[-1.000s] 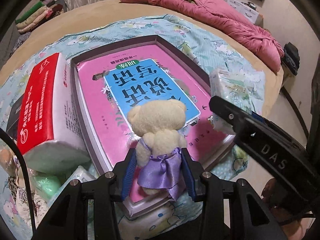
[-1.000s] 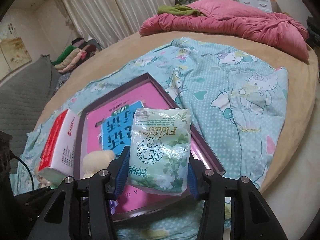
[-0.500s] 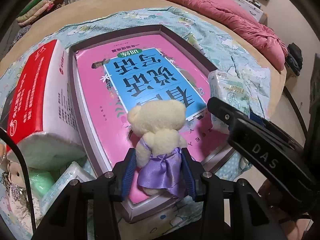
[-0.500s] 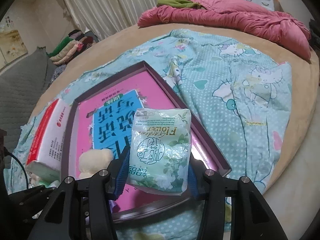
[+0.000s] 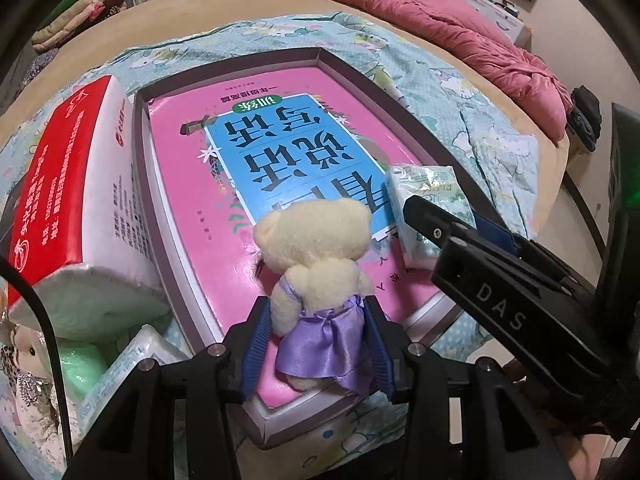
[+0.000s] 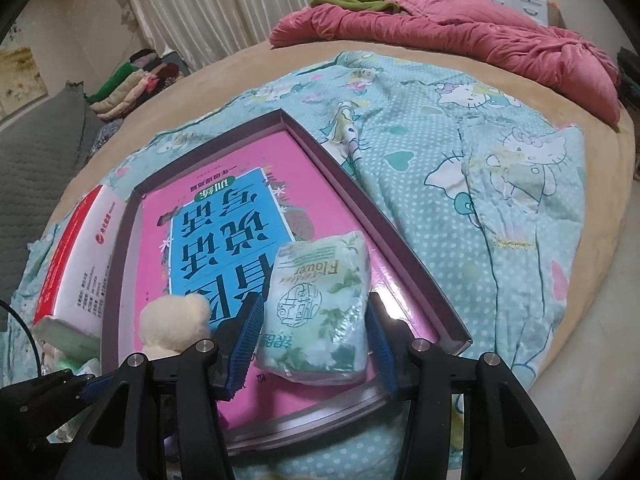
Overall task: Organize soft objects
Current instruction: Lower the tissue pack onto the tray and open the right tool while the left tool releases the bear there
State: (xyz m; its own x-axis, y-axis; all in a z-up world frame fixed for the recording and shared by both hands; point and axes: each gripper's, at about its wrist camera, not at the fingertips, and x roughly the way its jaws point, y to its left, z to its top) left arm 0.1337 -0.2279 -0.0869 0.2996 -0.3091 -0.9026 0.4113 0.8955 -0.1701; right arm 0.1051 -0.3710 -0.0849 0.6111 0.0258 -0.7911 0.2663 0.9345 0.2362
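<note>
Left gripper (image 5: 316, 344) jaws pinch the teddy bear (image 5: 316, 264); right gripper (image 6: 314, 344) jaws clasp the tissue pack (image 6: 320, 304) between them.

teddy bear (image 5: 316, 256) and tissue pack (image 6: 320, 304) lowered onto pink book (image 5: 224, 216), both grips slightly loosened

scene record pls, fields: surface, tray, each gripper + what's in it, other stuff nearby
surface: bed with teal cartoon sheet
tray: shallow purple tray on the sheet, pink book lying in it
left gripper: around bear in a purple dress, over the tray's near end
right gripper: around tissue pack, over the tray's near right corner
nearby: red-and-white tissue pack left of the tray; pink quilt at the far side
</note>
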